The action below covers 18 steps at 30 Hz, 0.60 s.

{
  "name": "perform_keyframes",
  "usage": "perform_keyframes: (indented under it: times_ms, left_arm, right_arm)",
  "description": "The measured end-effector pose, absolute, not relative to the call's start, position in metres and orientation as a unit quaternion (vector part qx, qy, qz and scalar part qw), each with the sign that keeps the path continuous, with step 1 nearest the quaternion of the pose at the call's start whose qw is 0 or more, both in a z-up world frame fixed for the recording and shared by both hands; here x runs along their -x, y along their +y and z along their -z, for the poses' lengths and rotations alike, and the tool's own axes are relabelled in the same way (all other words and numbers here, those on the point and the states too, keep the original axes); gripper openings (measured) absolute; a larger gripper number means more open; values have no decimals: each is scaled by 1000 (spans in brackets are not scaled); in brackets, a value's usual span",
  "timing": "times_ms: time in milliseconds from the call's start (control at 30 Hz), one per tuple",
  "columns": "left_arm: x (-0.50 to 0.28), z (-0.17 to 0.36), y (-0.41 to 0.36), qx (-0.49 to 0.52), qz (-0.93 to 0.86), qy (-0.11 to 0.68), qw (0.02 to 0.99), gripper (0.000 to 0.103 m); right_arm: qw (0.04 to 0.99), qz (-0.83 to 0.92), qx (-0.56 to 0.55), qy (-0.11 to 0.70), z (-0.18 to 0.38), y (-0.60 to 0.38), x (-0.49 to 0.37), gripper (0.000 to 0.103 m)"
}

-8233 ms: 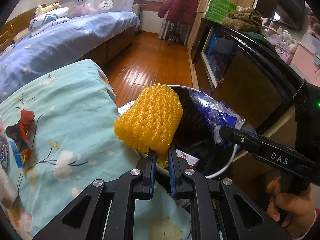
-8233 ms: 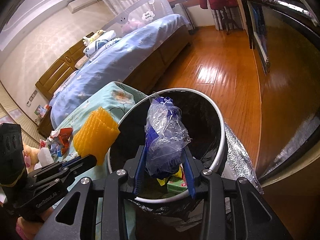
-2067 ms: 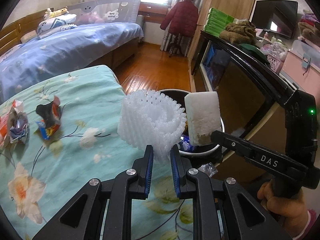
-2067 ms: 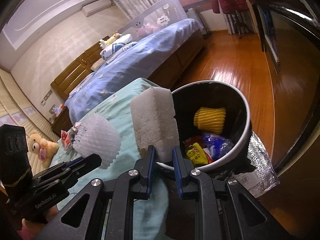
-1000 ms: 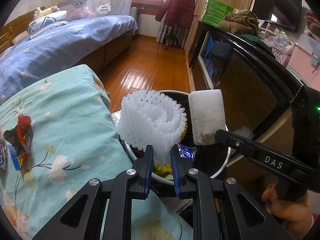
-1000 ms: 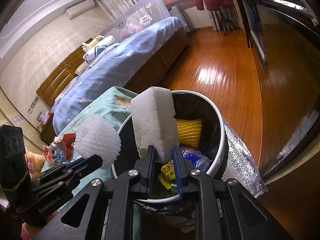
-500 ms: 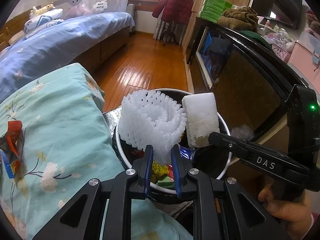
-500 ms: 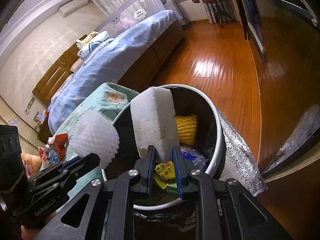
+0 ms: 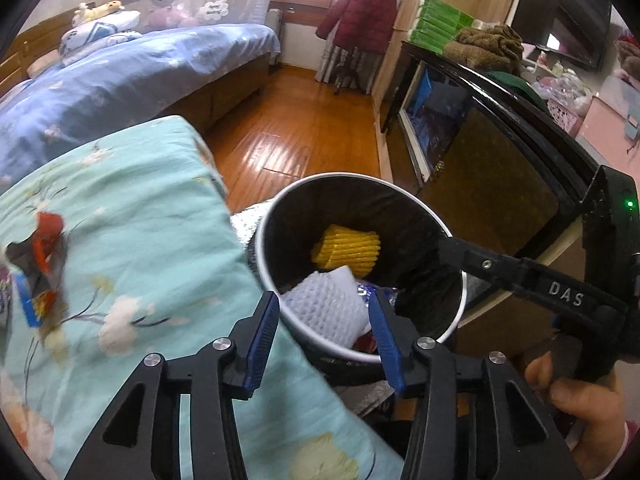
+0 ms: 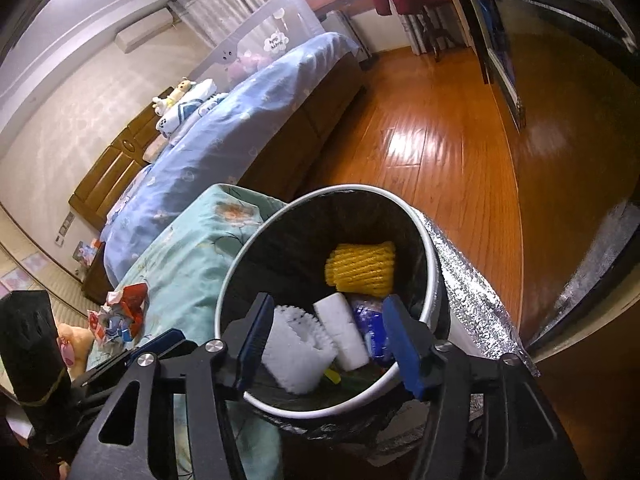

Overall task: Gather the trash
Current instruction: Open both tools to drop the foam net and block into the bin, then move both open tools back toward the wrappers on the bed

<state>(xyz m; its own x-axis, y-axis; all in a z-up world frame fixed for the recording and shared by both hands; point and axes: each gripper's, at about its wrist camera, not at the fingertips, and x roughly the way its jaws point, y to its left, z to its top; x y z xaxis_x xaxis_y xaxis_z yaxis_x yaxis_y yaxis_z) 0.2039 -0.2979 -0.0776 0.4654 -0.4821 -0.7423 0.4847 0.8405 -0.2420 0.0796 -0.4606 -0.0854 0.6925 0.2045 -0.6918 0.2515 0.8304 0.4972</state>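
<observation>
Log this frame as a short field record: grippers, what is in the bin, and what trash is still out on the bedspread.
left gripper: jaws opening, nothing between the pads
right gripper: jaws opening, nothing held
trash bin: black liner, beside the bed
in bin: white foam net, white foam block, yellow foam net, blue plastic wrapper
left out: crumpled wrappers on the floral bedspread

White capitals "DAS" stand on the black arm of the right gripper (image 9: 442, 245), seen from the left wrist camera, to the right of the left tool's fingers. The cloud-shaped signs on the bed rail (image 10: 276, 43) far ahead are too small to read.
</observation>
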Motion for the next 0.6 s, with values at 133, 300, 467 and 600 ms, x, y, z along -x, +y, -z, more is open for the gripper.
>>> perform_keyframes:
  times_ms: [133,300,467,600]
  left_arm:
    - [-193,74,-276,13,269,428,863,48]
    - [-175,71,-242,31,246,419,874,48]
    - [-158,70,-208,37,219,414,883,50]
    - [-147,71,-179,55,197,416,886,50]
  right_arm:
    - [877,2,-284,387,79,-448,-79,69]
    - [880,-19,-273,387,74,-424,-82,74]
    - [882,-43,-267,387,71,-398,-84,77]
    - [880,-68,-261,391,69,-374,-89,84]
